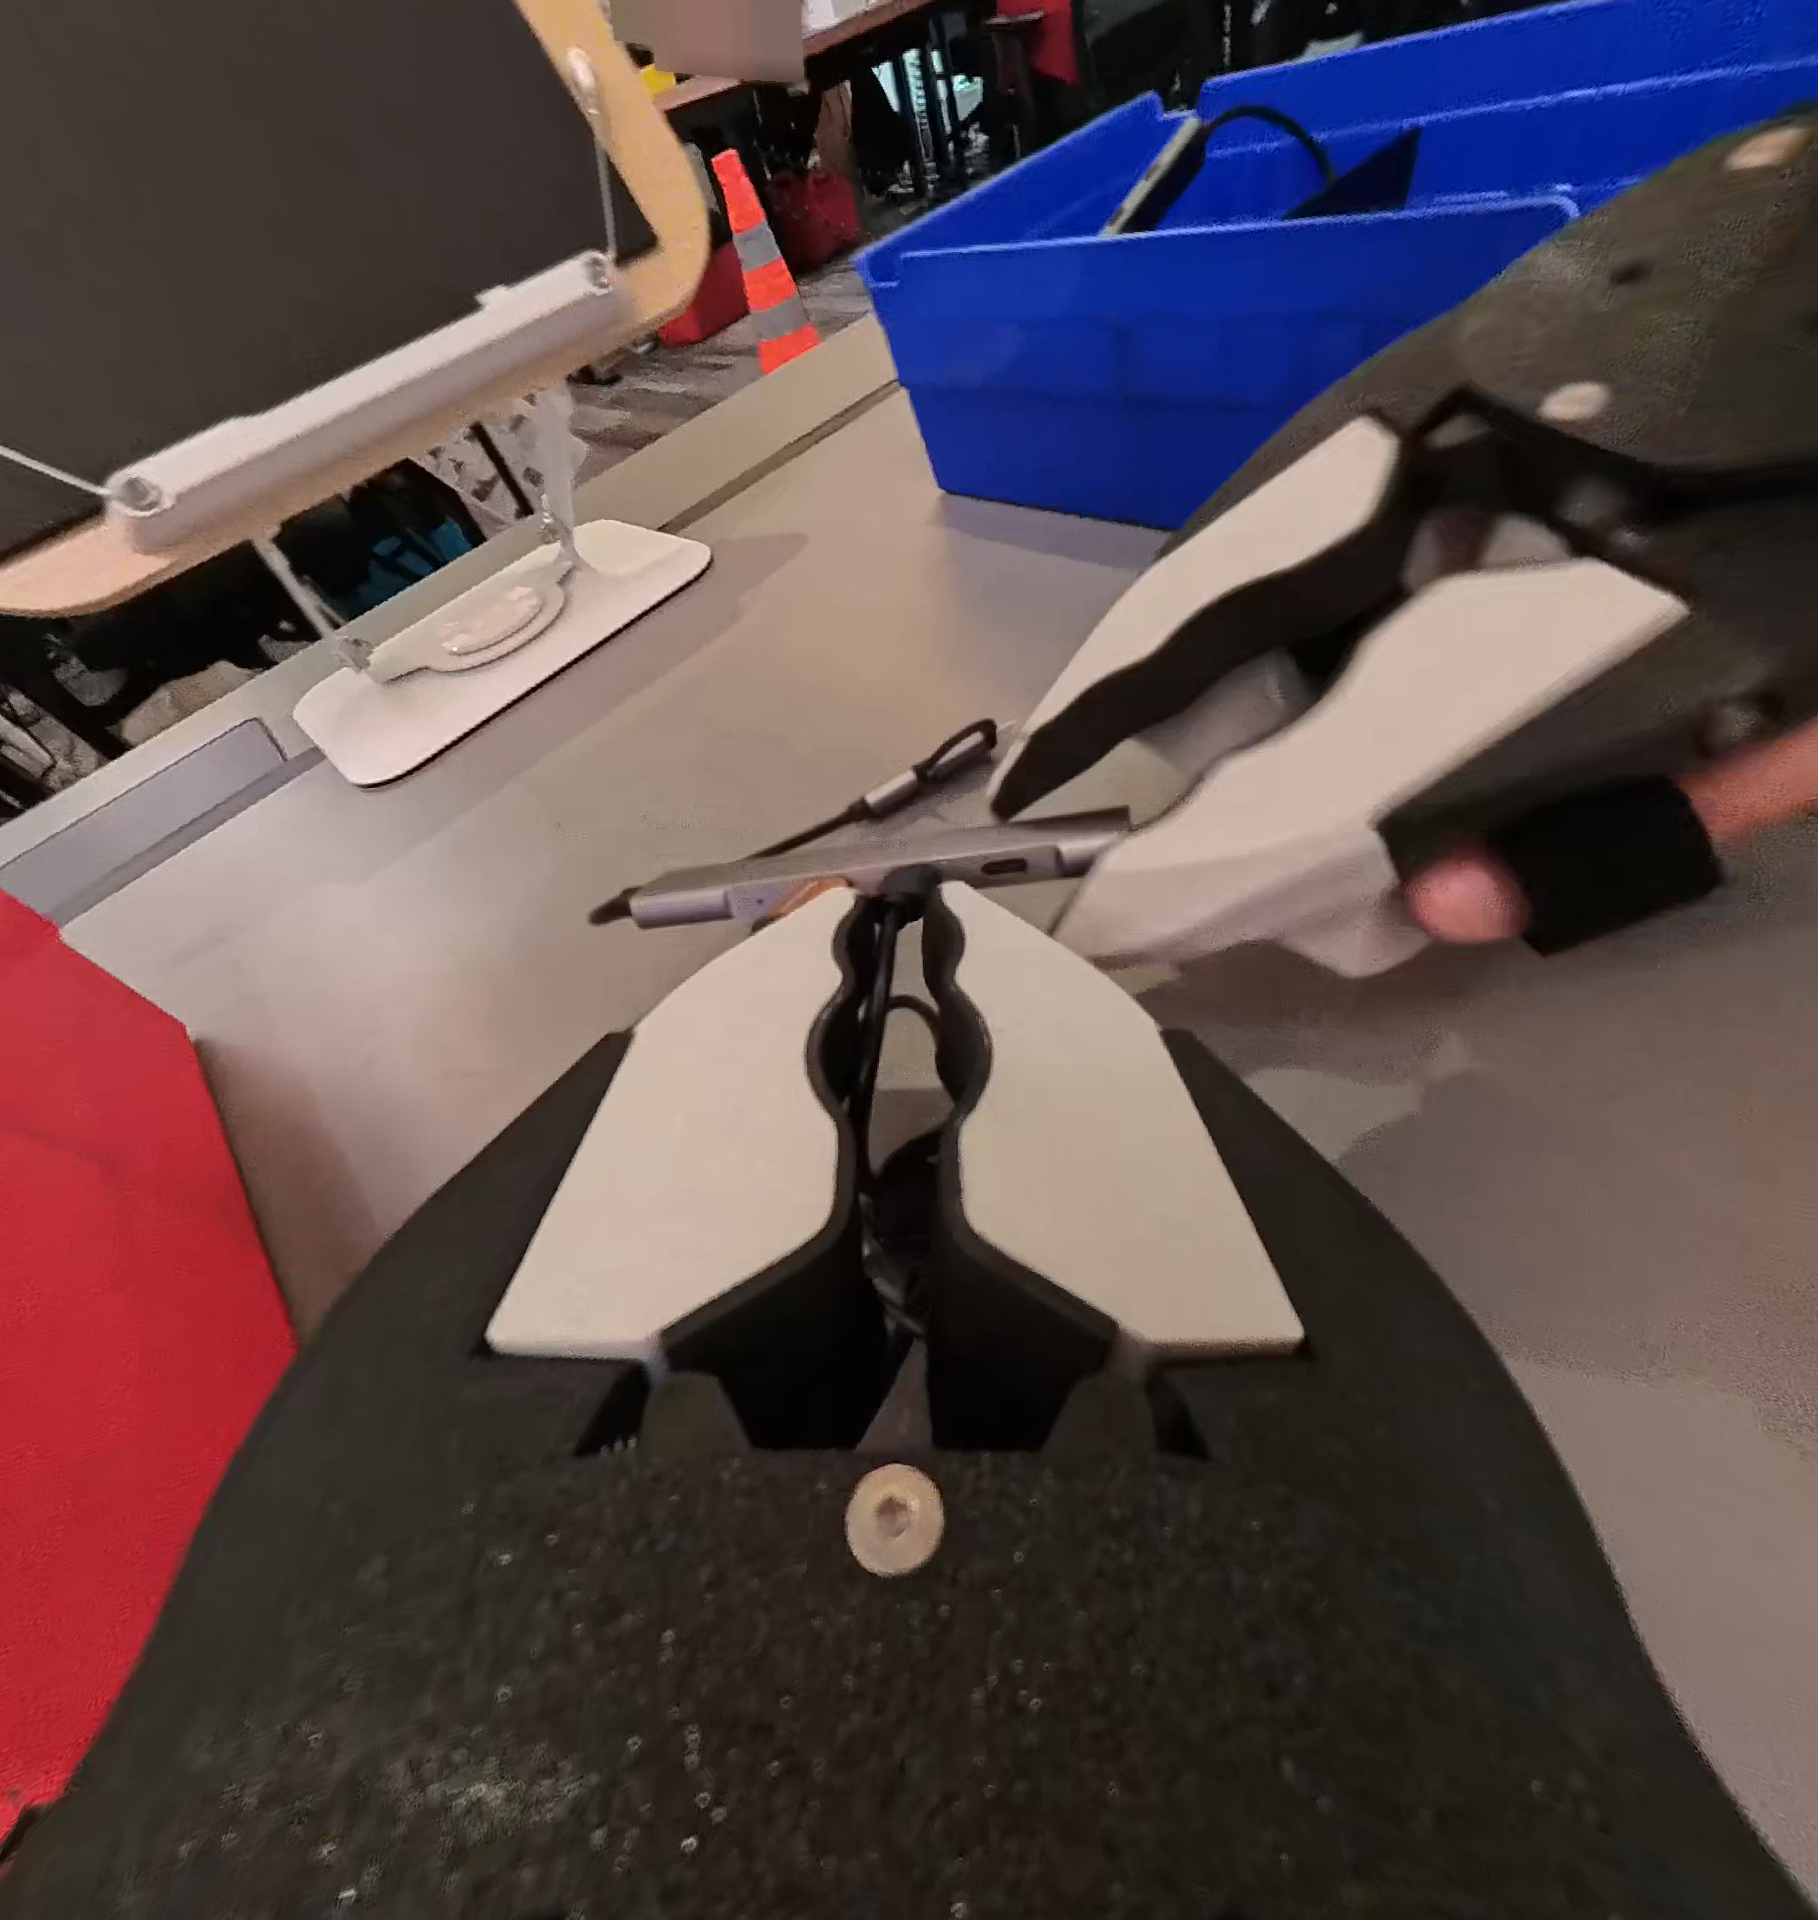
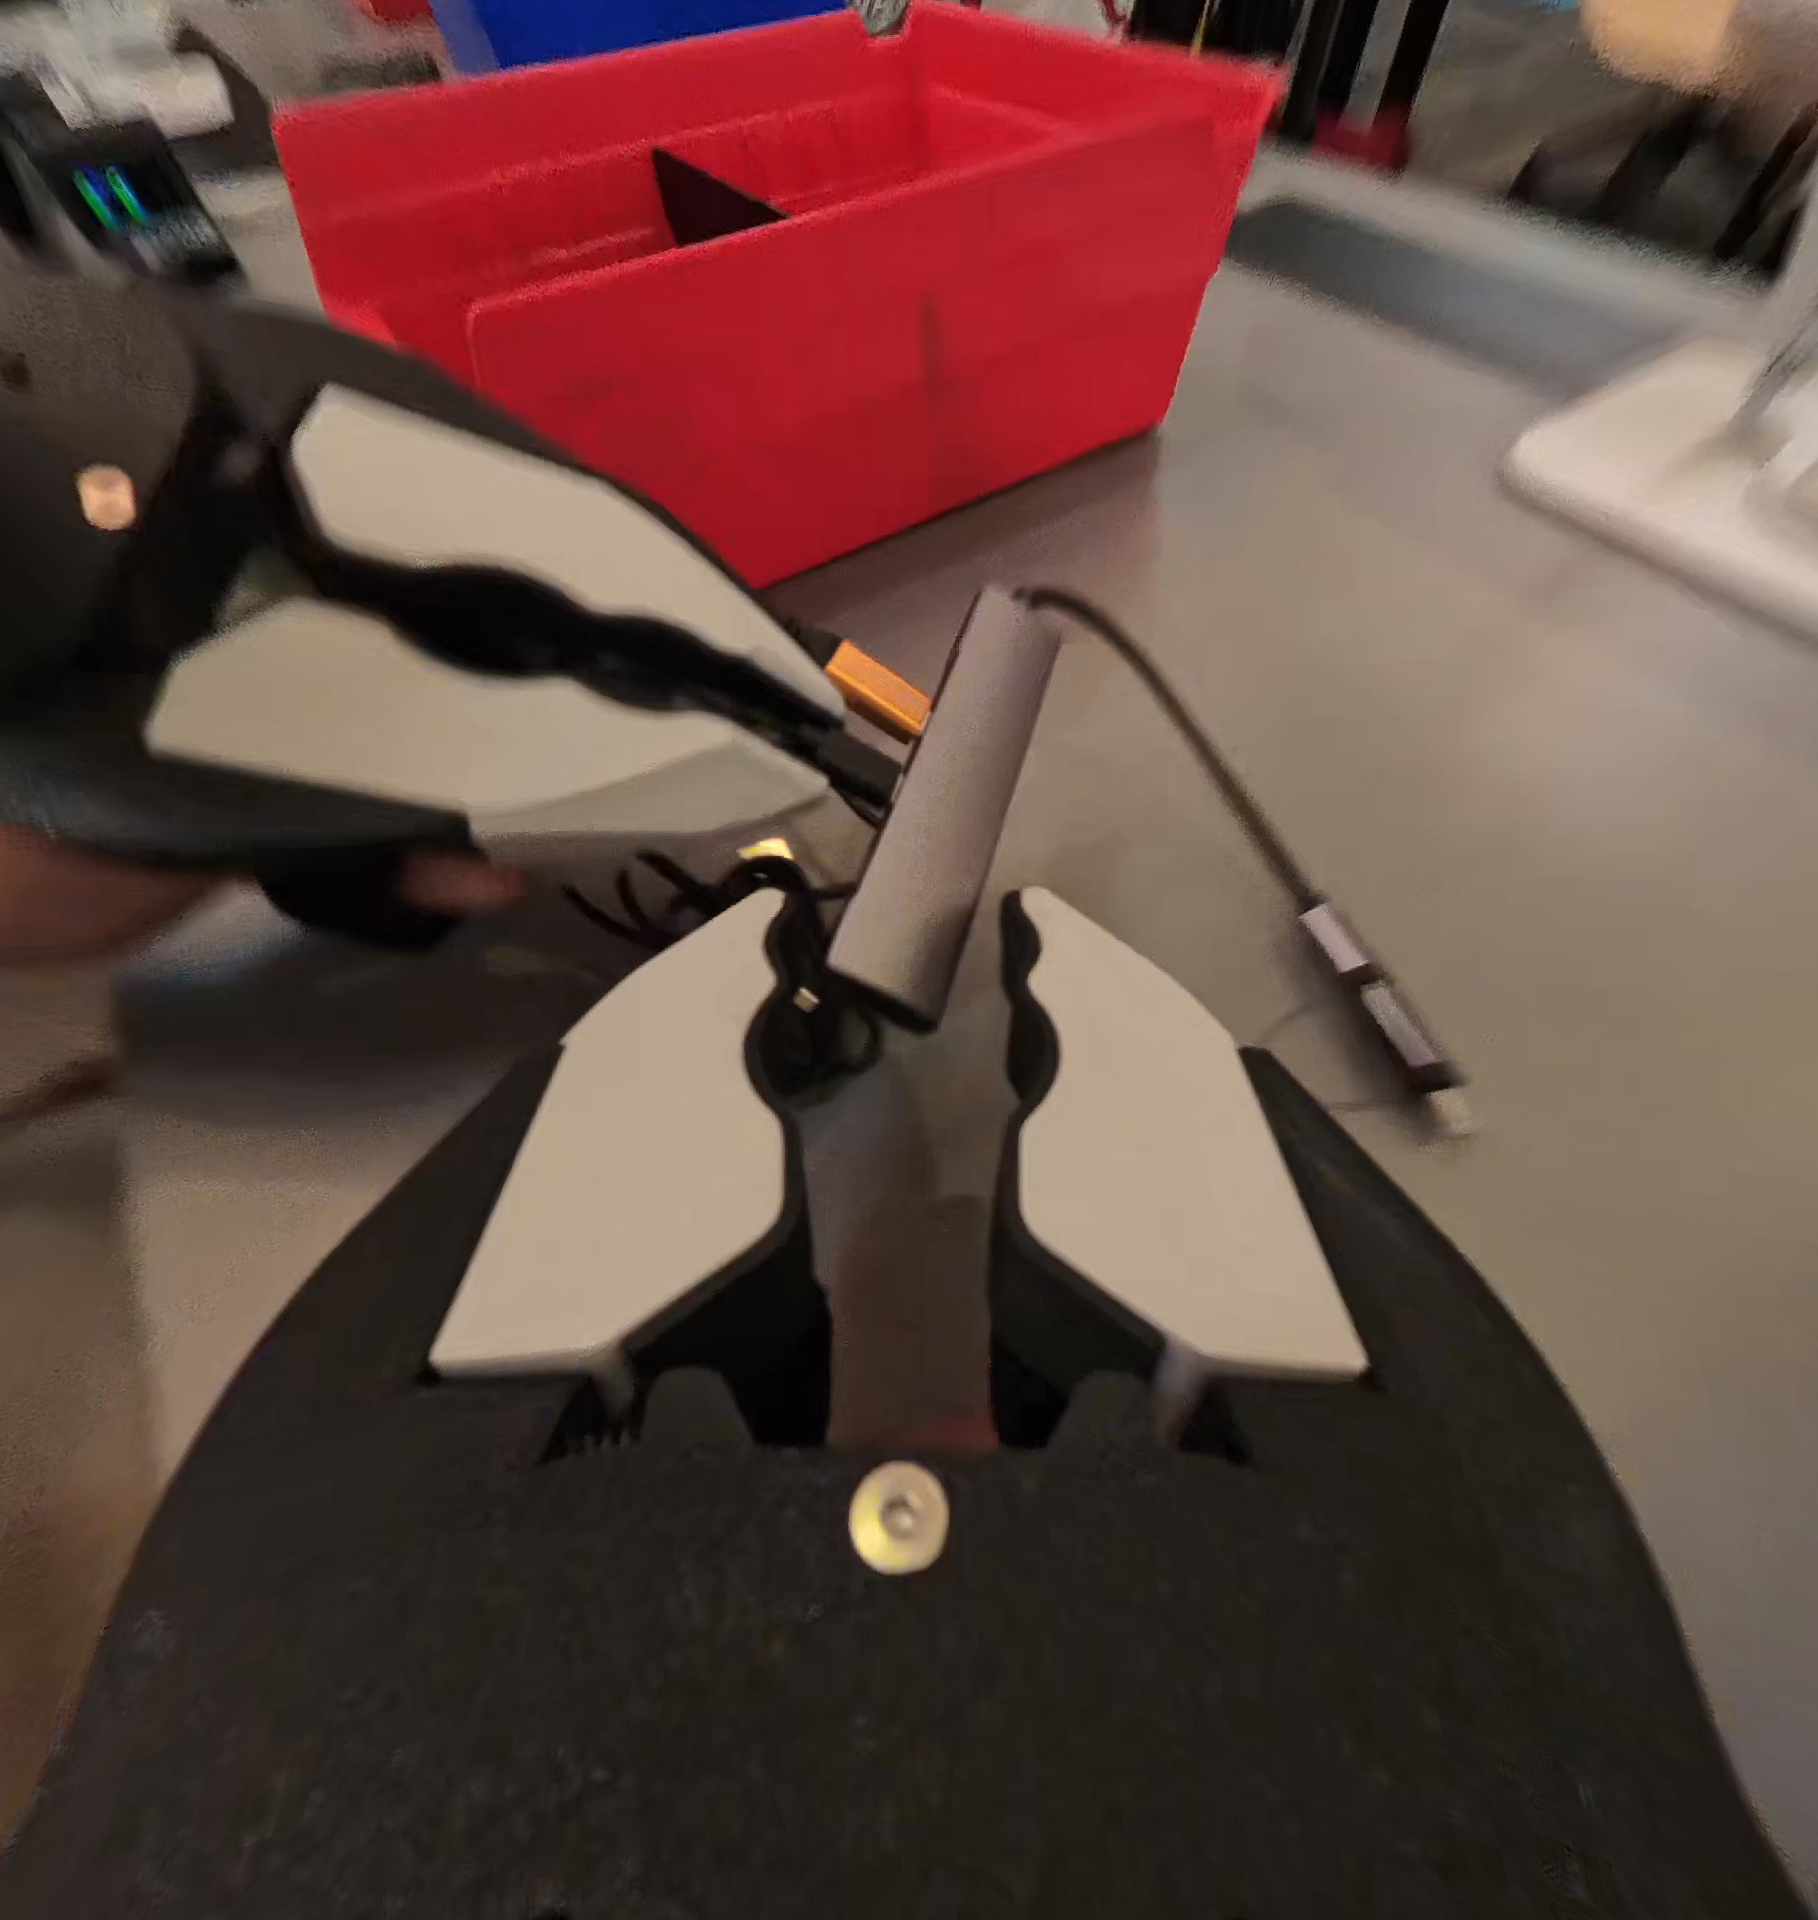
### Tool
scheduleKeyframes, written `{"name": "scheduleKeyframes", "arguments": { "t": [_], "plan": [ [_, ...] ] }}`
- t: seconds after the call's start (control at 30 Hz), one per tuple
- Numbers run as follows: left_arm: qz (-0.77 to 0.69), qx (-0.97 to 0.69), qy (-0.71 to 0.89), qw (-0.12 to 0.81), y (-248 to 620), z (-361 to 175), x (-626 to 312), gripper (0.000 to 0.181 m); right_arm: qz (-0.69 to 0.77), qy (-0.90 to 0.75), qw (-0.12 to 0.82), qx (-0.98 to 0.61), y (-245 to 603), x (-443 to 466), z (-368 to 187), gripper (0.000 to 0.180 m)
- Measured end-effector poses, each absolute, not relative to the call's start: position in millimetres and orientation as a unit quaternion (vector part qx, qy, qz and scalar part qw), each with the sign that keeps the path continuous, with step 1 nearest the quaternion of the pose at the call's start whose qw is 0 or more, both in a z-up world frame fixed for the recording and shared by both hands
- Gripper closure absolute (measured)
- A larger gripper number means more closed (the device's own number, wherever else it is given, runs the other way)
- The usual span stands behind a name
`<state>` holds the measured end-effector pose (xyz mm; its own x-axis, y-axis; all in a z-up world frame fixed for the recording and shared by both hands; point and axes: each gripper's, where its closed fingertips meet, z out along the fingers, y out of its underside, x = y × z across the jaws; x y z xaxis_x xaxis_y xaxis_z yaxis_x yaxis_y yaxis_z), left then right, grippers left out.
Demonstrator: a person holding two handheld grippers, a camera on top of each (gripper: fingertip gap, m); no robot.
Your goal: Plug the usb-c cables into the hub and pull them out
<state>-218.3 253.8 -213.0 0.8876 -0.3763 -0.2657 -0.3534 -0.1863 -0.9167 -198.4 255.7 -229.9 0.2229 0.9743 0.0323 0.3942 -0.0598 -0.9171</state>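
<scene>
Grey and slim, the metal usb-c hub (image 2: 936, 810) lies on the tabletop (image 2: 1404, 727) before the red plastic bin (image 2: 832, 395). We see our left tool (image 1: 897, 902) pinched on a black cable plug (image 2: 858, 769) at the hub's side; our right tool (image 2: 900, 935) spreads partly around the hub's near end. No writing reads clearly.

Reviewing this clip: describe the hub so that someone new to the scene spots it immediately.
Start at the red bin on the grey table. Just in front of it, between the two grippers, is the hub: a slim grey metal bar, its near end between the right gripper's fingers. Unlike the black cables nearby, it is rigid, with an orange plug and a black plug at its side.
</scene>
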Motion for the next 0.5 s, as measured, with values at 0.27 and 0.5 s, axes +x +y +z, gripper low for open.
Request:
{"name": "scheduleKeyframes", "arguments": {
  "t": [0.27,0.5],
  "plan": [
    [-0.064,-0.782,0.185,0.592,255,-209,-230,0.172,0.056,-0.645,0.584,-0.49,266,-202,-229,0.14],
    [-0.06,-0.775,0.2,0.597,257,-210,-223,0.165,-0.01,-0.667,0.621,-0.411,276,-212,-222,0.171]
  ]
}}
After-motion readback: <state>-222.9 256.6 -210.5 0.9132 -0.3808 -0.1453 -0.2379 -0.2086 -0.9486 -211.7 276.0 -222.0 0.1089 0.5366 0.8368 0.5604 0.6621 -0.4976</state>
